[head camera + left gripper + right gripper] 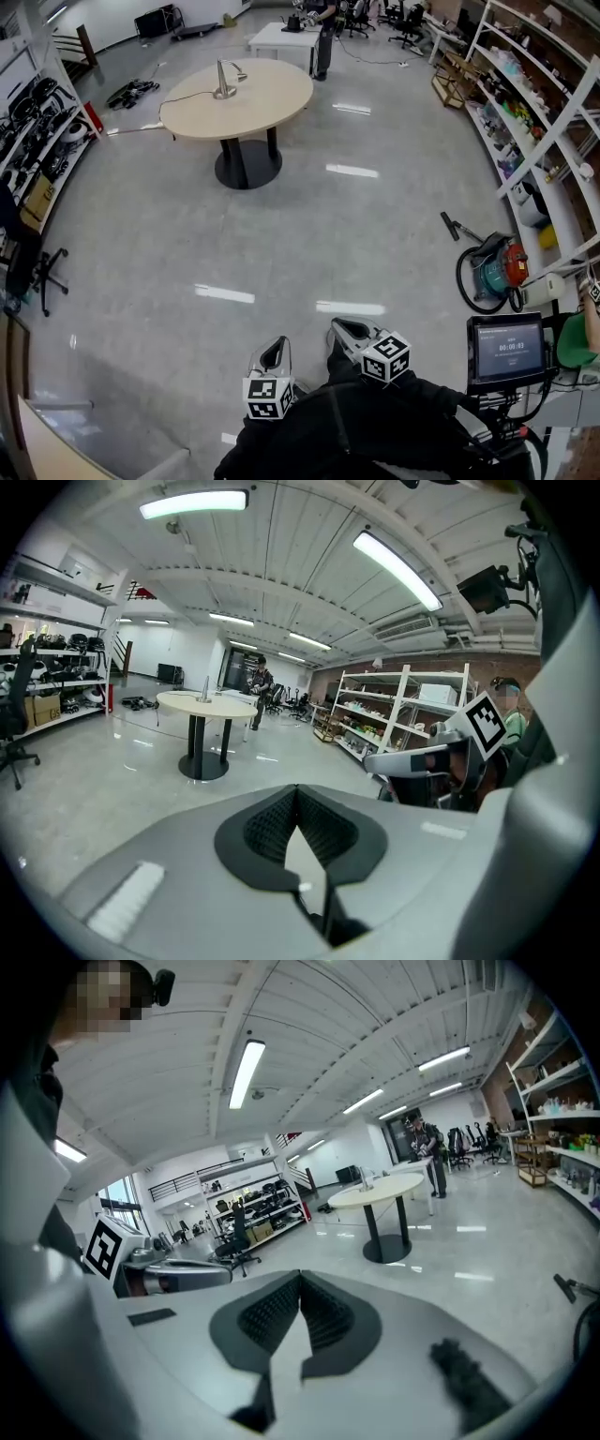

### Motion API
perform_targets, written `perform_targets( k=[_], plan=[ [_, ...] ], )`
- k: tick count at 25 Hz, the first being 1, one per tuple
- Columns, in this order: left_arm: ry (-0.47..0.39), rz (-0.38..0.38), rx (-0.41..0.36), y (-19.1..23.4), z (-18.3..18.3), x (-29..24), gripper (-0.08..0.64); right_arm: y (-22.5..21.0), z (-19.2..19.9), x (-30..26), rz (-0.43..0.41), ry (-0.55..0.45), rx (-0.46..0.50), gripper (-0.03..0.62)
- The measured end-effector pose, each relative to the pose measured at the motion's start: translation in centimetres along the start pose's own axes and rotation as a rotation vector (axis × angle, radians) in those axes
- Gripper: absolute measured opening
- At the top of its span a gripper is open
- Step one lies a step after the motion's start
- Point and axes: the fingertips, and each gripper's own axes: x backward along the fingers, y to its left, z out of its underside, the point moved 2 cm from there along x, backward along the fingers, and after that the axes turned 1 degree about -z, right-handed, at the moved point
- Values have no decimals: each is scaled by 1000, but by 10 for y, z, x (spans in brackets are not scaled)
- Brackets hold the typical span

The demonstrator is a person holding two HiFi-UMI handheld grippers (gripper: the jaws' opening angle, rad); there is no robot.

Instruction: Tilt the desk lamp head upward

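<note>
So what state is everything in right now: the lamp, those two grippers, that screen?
Desk lamp: upright on the round table, far from both grippers, untouched; lit or not, too small to tell.
Left gripper: shut, nothing in it.
Right gripper: shut, nothing in it.
Screen: on, showing a timer.
Vacuum cleaner: sitting on the floor by the shelves, hose looped beside it.
</note>
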Motion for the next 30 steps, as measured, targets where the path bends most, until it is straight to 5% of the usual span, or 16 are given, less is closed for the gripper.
perform_targets(
  k=[9, 21, 30],
  plan=[
    [-10, -119, -40, 51, -65, -59, 6, -59, -64, -81, -96, -38, -1, 5],
    [52, -139, -60, 3, -103, -172, 6, -187, -105, -71, -100, -52, -21, 5],
    [92, -136, -63, -1, -109, -204, 8, -220, -106, -76, -101, -45, -62, 5]
  ],
)
